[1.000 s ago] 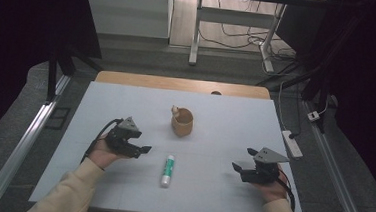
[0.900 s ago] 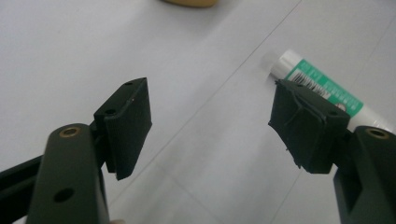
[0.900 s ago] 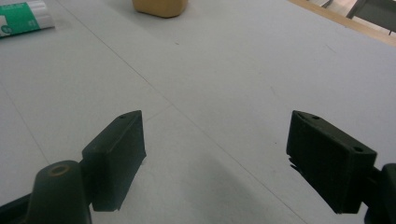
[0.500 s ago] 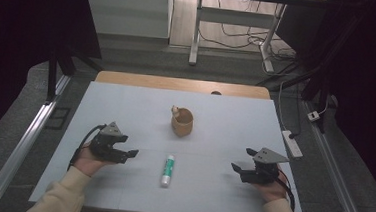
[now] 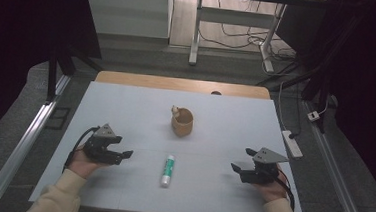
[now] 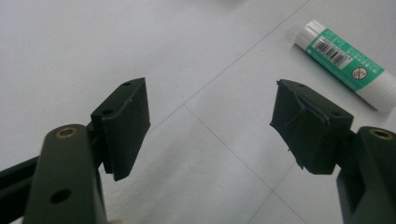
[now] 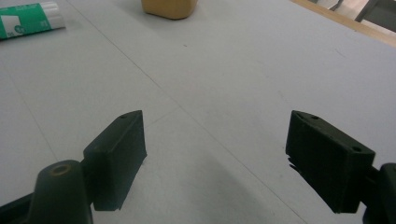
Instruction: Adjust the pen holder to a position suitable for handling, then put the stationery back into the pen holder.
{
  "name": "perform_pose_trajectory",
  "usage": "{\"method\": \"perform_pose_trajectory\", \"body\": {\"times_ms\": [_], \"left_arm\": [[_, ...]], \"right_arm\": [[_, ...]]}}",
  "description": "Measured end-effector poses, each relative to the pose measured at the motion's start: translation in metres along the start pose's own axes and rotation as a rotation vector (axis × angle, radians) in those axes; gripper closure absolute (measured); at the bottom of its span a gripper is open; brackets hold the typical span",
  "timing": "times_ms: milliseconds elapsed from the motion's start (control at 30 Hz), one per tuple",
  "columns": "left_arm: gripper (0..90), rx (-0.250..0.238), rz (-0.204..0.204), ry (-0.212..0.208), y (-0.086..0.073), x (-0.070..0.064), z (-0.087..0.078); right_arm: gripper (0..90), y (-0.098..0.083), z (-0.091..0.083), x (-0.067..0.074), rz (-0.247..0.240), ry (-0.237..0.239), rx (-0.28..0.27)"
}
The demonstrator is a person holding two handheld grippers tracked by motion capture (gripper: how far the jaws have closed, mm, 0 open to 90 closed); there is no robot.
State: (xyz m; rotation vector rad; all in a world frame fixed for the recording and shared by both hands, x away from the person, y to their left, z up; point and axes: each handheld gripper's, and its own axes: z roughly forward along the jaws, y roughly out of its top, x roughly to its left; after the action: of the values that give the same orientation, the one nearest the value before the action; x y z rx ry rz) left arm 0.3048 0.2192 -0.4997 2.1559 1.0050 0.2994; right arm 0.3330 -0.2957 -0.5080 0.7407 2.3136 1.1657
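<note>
Pale grey table (image 5: 126, 106), dark room around it. One glue stick (image 5: 167, 170) lies flat between the two grippers, nearer the left gripper (image 5: 122, 155) — light, rigid, smooth plastic, likely to roll; best pinched across its middle. One tan cup (image 5: 182, 123) stands behind. Left and right gripper (image 5: 237, 168) fingers gape wide, both empty.

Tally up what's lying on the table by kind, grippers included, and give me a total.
Glue sticks: 1, the green-and-white glue stick lying flat
Cups: 1, the tan cup standing upright, with something small in it
Grippers: 2, the left gripper and the right gripper, both with jaws apart and nothing between them
Total: 4
</note>
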Motion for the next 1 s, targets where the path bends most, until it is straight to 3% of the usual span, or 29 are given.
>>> {"method": "perform_pose_trajectory", "body": {"times_ms": [533,1000], "left_arm": [[26.7,-0.010,0.003,0.015,-0.002,0.001,-0.002],[25.9,-0.009,0.021,0.006,-0.003,-0.002,-0.001]], "right_arm": [[21.5,0.002,0.001,0.002,-0.018,0.013,-0.012],[25.6,0.031,0.005,0.012,-0.083,0.087,0.003]]}}
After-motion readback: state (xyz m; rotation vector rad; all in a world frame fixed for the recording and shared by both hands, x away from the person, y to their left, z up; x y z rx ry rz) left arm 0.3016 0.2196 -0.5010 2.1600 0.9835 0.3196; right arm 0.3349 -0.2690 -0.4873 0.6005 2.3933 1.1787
